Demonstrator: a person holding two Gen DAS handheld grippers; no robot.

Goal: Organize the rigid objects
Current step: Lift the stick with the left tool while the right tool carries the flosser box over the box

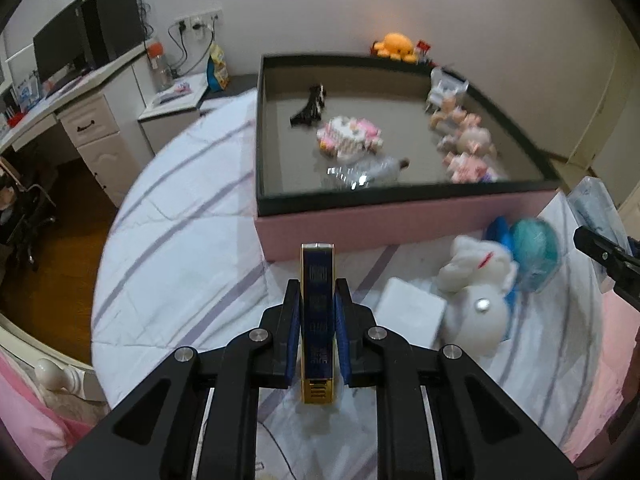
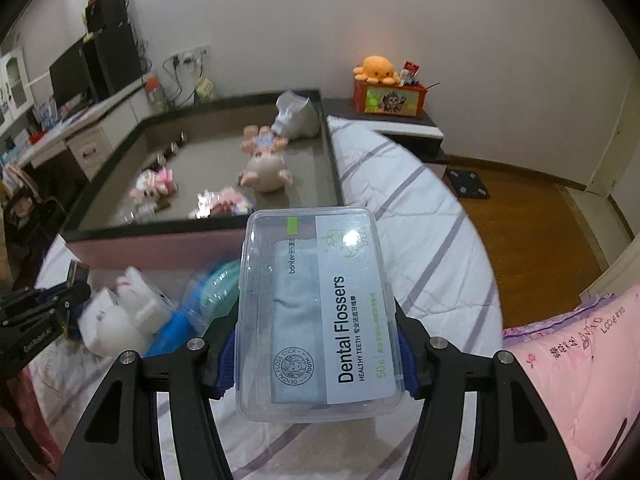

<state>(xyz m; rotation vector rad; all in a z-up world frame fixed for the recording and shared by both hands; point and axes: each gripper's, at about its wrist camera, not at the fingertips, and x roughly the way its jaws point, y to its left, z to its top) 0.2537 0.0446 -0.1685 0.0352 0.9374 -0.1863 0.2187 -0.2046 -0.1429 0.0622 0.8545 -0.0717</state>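
My left gripper [image 1: 317, 308] is nearly closed, its blue pads [image 1: 294, 332] pressed flat on the two narrow sides of a slim blue and gold box [image 1: 317, 320], which stands on edge between them, gold ends showing above and below the jaws. My right gripper [image 2: 316, 344] stands about half wide, clamped on the long sides of a clear plastic box of dental flossers [image 2: 316, 316], label up and readable.

Both tools point steeply downward over the bed sheet [image 1: 176, 248] (white with purple stripes), and both boxes are held clear of it. From the left camera, only the black tip of my right gripper shows at the right edge; from the right camera, my left gripper [image 2: 66, 298] shows at the left edge with a corner of the blue box in it.

Ahead of both lies the big shallow tray [image 1: 400, 200], pink outside with a dark rim and grey floor. Inside it are a black item [image 1: 308, 110], a pink and white toy [image 1: 350, 140], a crinkled clear wrapper [image 1: 360, 172] and a row of small pig-like figures [image 1: 468, 148]; motion blur keeps me from telling them apart well. On the sheet just in front of the tray sit a white plush toy [image 1: 476, 292], a teal round thing [image 1: 534, 252] and a white flat square [image 1: 410, 306], all smeared. My own hands are out of view behind the tools.
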